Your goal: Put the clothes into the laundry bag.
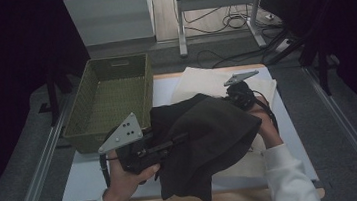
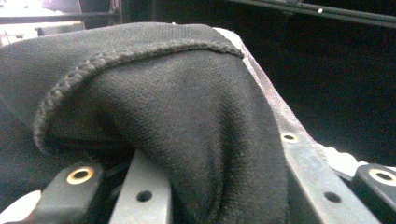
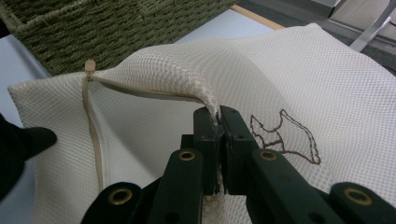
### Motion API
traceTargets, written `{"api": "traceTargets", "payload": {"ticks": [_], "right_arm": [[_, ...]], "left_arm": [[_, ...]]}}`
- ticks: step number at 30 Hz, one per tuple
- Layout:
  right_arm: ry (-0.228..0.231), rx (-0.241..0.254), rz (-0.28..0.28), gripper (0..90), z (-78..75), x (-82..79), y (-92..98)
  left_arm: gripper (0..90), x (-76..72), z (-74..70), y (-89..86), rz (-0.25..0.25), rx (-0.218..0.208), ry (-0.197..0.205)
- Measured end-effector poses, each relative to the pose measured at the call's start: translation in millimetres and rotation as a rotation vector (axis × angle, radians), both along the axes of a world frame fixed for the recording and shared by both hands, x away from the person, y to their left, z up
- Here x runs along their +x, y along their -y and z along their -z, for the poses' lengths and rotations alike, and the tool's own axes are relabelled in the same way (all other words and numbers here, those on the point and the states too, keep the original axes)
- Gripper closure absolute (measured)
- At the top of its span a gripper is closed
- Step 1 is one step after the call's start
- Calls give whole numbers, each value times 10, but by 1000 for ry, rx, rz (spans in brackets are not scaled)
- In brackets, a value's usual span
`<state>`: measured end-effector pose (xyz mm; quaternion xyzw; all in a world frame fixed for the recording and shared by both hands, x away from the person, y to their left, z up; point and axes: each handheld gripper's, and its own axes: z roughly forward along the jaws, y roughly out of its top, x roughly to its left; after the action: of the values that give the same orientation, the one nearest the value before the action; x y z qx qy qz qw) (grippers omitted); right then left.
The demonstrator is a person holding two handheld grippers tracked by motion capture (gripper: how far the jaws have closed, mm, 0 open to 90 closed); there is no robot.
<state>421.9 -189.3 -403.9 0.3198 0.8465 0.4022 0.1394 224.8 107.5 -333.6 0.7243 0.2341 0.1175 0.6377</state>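
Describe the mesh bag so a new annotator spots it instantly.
Start at the green woven basket on the table's left half. Just right of it, a cream mesh bag lies flat on the tabletop, partly covered by a dark garment. It alone has a zipper, a brown embroidered outline, and the right hand-held gripper pinching its fabric up.

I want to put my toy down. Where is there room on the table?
The basket is empty inside, so that is the biggest free spot. There is also a bare strip of table in front of the basket, left of the left gripper. The middle is crowded: the black cloth lies over the white mesh bag, with both hands there.
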Motion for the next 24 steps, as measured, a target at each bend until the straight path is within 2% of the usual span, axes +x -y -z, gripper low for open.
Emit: {"api": "traceTargets", "payload": {"ticks": [10,14,17,22,24], "right_arm": [[7,17,4,857,-48,-23,35],[13,17,2,857,-64,-32,39],[9,19,3,857,-64,-32,43],[12,23,5,857,-69,-32,56],[11,25,6,857,-71,-33,65]], "left_arm": [[708,95,353,56,-8,45,-88],[708,174,495,100,-8,59,-123],[708,254,638,142,-9,81,-168],[706,375,864,190,-35,126,-208],[706,421,954,184,-40,134,-238]]}}
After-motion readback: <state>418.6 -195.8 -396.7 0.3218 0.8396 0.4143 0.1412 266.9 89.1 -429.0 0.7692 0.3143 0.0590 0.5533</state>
